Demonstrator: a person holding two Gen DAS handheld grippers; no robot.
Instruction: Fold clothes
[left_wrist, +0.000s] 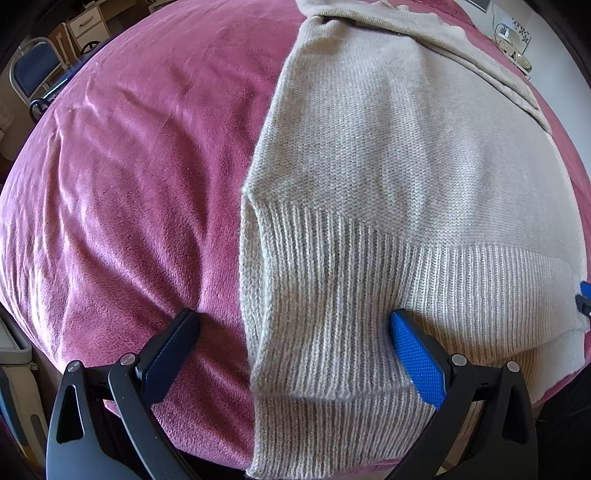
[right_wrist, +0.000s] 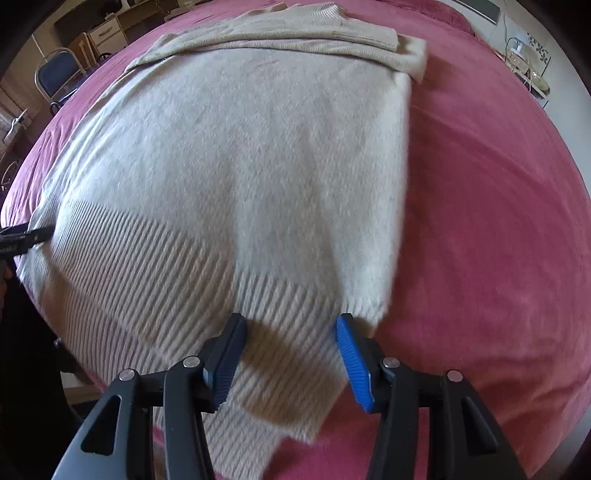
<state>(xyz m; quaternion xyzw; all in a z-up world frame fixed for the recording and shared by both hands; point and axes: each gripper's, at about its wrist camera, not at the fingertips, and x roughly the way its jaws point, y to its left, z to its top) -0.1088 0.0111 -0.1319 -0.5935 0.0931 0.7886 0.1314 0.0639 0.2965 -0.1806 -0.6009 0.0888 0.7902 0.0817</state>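
Sweater (left_wrist: 388, 166), cream knit with a broad ribbed hem, lies flat on a plush pink blanket (left_wrist: 129, 184) that wrinkles at its left side. Left gripper (left_wrist: 291, 325) stands with jaws spread wide over the hem's left corner, pinching nothing. Right gripper (right_wrist: 291, 325) has its jaws spread over the hem's right corner, which is motion-blurred. Folded sleeves lie across the sweater's far end.

Blue chair (right_wrist: 61, 74) and white drawers (right_wrist: 107, 31) beyond pink bed (right_wrist: 498, 221)
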